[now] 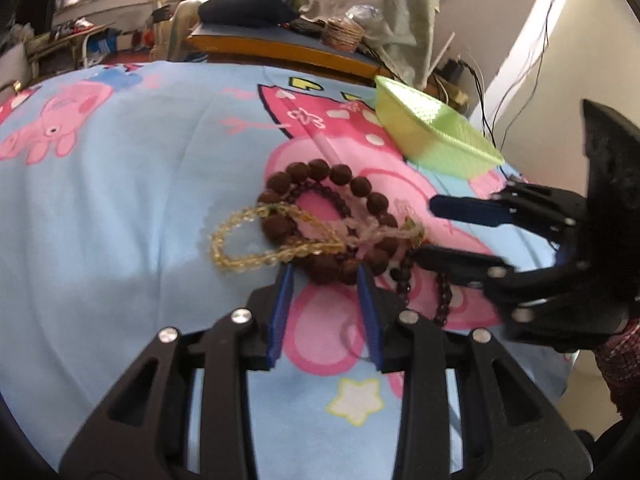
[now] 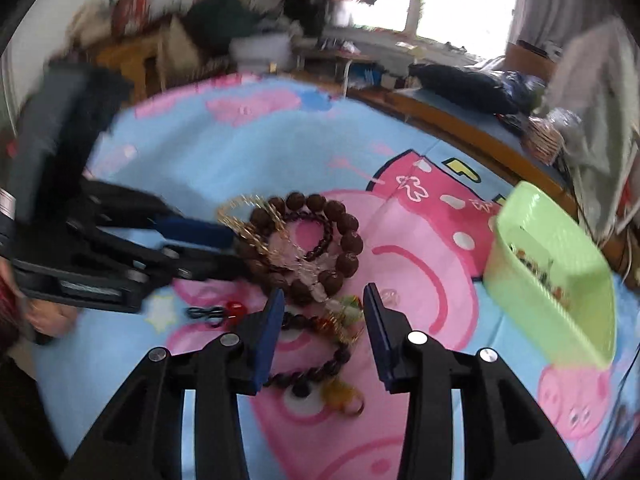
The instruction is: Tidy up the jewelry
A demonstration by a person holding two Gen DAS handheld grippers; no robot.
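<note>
Barely begun: few trinkets in green basket [image 2: 552, 280] at right, tangled bead bracelets [image 1: 320, 224] mid-frame unsorted, left gripper [image 1: 326, 276] and right gripper [image 2: 324, 296] both spread, empty.

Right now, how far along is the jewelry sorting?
Barely begun. Done: a few pieces already lie in the green basket. In hand: nothing; the left hand-held gripper and right hand-held gripper are both open at the tangled pile. Left: the brown bead bracelet, yellow crystal bracelet and the others.

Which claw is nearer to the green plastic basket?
Right. The right claw hovers over the beads beside the green plastic basket; the left claw sits farther, across the pile.
</note>
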